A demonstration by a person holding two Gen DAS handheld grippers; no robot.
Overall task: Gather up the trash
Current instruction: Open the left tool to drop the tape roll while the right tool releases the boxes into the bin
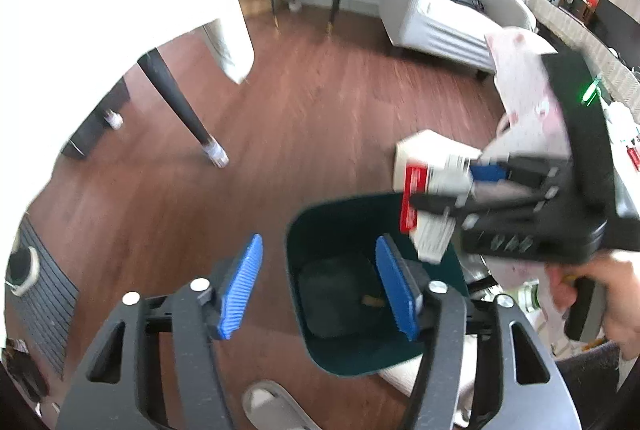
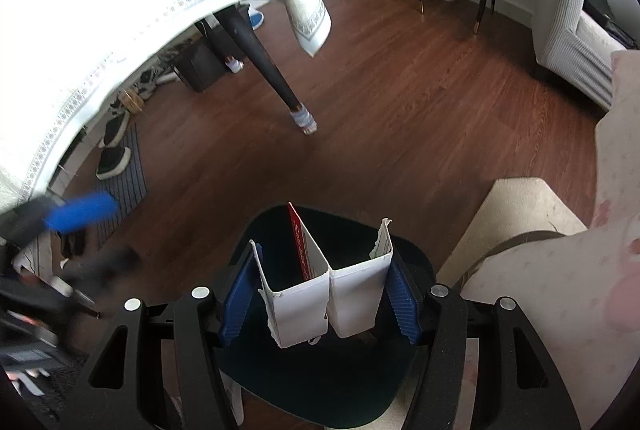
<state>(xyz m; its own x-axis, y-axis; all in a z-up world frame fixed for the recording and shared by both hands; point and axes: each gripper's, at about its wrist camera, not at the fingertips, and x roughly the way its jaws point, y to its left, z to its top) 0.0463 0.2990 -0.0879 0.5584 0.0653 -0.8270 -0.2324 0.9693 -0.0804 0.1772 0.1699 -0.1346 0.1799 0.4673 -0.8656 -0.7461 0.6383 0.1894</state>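
1. The right gripper (image 2: 320,300) is clamping a torn white carton (image 2: 324,294) between its blue pads (image 2: 402,304), its jaws standing about half apart because the carton fills the gap.
2. The carton is hanging directly above the dark green bin (image 1: 320,330), near the bin's far rim as the left wrist camera shows it (image 1: 432,185).
3. The left gripper (image 1: 318,288) is holding nothing; its jaws are standing partly open over the bin's near-left rim, with only the bin's inside showing between them.
4. Inside the bin a small brown scrap (image 1: 370,300) is lying on the bottom, so some collecting looks already done.
5. By my reading, the carton is not yet released; dropping it into the bin is what remains of this step, and whether more trash is waiting elsewhere I cannot tell.
6. The carton's long axis is running along the right gripper's fingers, pointing steeply down toward the bin, with its torn open end facing back toward the right wrist camera and a red printed panel (image 2: 300,250) showing along one side.
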